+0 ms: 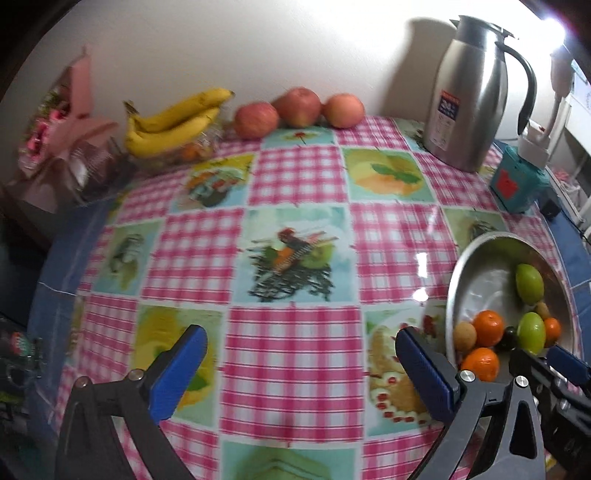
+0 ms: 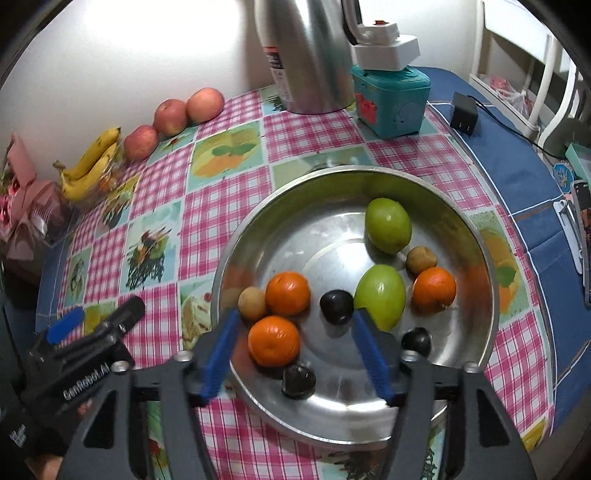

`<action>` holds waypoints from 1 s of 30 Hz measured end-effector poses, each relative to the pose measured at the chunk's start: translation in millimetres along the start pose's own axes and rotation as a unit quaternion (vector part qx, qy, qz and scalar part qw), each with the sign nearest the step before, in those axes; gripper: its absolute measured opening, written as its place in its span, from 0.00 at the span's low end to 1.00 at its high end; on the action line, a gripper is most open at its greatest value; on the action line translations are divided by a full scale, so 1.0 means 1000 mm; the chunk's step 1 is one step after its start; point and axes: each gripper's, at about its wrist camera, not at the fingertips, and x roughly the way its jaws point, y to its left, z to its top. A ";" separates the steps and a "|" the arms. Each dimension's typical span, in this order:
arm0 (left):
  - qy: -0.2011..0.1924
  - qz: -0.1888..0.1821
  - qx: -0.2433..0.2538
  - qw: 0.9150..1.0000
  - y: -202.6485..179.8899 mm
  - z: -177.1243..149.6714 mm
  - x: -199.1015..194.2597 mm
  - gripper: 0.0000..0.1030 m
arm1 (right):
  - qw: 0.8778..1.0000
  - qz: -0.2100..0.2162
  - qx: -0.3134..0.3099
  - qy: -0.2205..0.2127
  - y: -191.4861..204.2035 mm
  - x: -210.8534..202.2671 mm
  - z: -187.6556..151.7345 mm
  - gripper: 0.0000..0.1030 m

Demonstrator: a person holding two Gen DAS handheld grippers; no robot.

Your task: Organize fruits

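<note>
Pick step: right gripper (image 2: pixel 295 343) wide open, empty, straddling the nearest orange (image 2: pixel 273 340) at the steel bowl's (image 2: pixel 491 295) near rim, probably not touching; next lower and close; left gripper (image 1: pixel 301 365) open, idle over table's near edge.

A plain pale wall (image 1: pixel 258 44) stood at the far side of the table (image 2: pixel 517 173); the table wore a pink gingham cloth (image 1: pixel 295 350) printed with fruit squares, with a blue cover showing at its edges. Strong light glared at the far right (image 1: pixel 554 22); white furniture (image 2: pixel 517 74) stood beyond the table's right edge.
</note>
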 end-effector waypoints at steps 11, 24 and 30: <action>-0.002 0.075 -0.008 0.997 0.022 -0.030 -0.033 1.00 | 1.000 -0.001 -0.028 -0.012 0.010 -0.015 -0.034 0.83; 0.008 0.066 -0.003 0.998 0.032 -0.061 -0.052 1.00 | 0.998 0.001 -0.044 -0.036 0.016 -0.036 -0.051 0.83; 0.021 0.070 -0.007 0.997 0.035 -0.061 -0.050 1.00 | 0.998 -0.005 -0.057 -0.040 0.022 -0.037 -0.052 0.83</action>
